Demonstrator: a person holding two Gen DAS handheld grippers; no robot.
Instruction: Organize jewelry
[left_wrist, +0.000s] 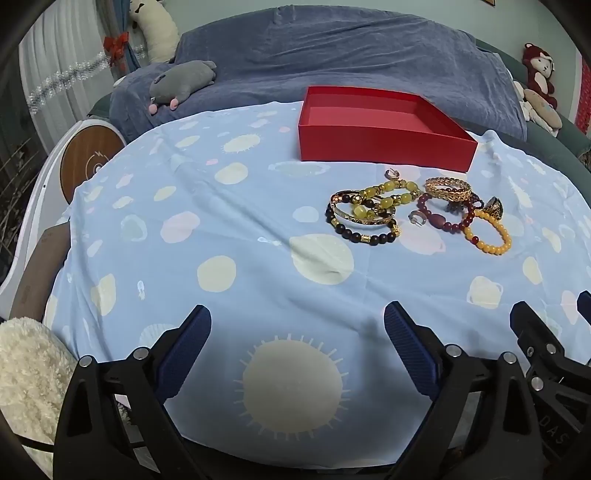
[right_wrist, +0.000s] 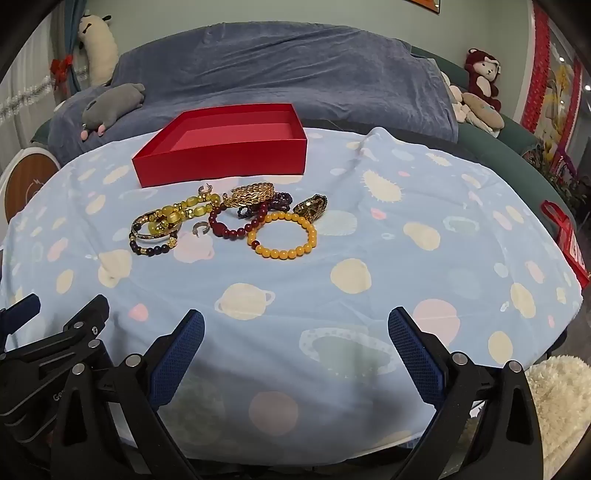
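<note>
- Starting state: red box (right_wrist: 236, 147) at far side of tablecloth (right_wrist: 369, 288), empty, nothing sorted.
- Jewelry pile (right_wrist: 225, 221) lies just near of box, all pieces left to move.
- Left gripper (left_wrist: 297, 339) and right gripper (right_wrist: 295, 341): jaws spread wide, empty, angled down over near edge, well apart from pile.

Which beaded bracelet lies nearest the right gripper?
The orange-yellow beaded bracelet: a plain ring of uniform beads at the pile's near right edge.

Tabletop (right_wrist: 369, 266) w/ light-blue planet-print cloth (right_wrist: 424, 206) over it. On cloth: open red box (right_wrist: 221, 162) at far side, jewelry pile (right_wrist: 225, 221) just in front, approx. mid-tabletop, incl. yellow bead bracelet (right_wrist: 282, 236).
</note>
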